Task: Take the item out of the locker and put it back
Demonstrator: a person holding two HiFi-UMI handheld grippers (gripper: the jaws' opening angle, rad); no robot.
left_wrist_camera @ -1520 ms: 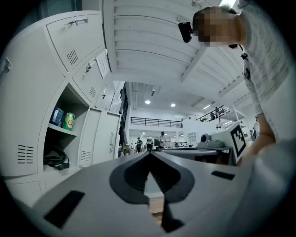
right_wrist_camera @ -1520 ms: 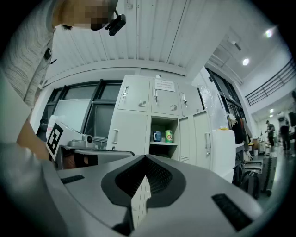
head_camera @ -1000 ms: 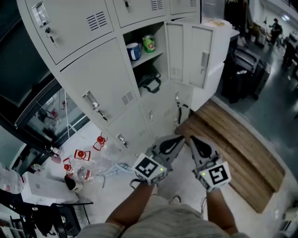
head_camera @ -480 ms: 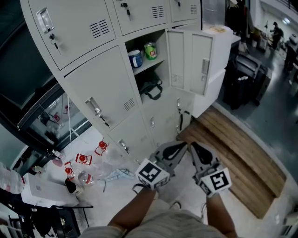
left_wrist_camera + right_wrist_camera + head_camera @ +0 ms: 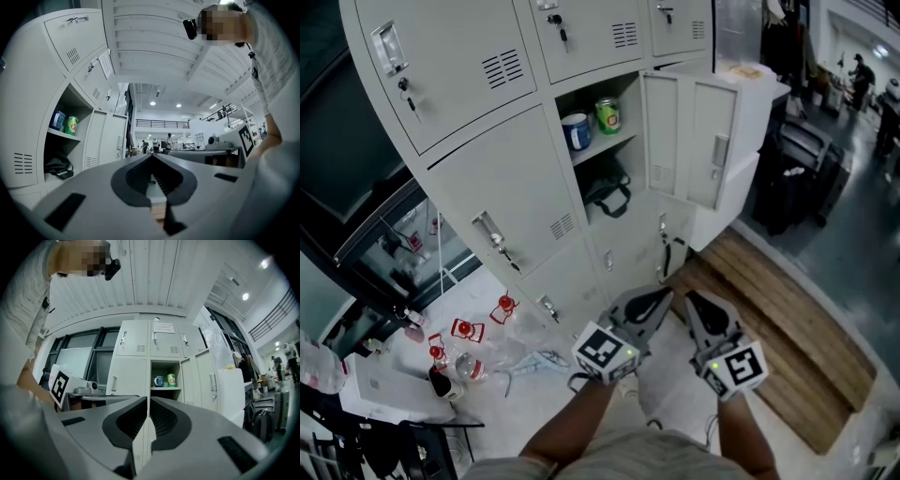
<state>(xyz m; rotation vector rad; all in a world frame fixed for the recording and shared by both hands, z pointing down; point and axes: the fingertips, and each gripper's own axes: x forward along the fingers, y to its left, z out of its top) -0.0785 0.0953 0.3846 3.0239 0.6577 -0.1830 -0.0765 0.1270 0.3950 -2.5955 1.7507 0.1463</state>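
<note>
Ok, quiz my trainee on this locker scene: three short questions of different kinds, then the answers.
1. True or false: the left gripper is holding the green can.
2. What lies under the shelf in the open locker? A) a black bag B) a cardboard box C) a red helmet
3. Fill in: in the head view, the blue mug stands to the ___ of the green can.
Key: 1 false, its jaws are shut on nothing; 2 A; 3 left.
</note>
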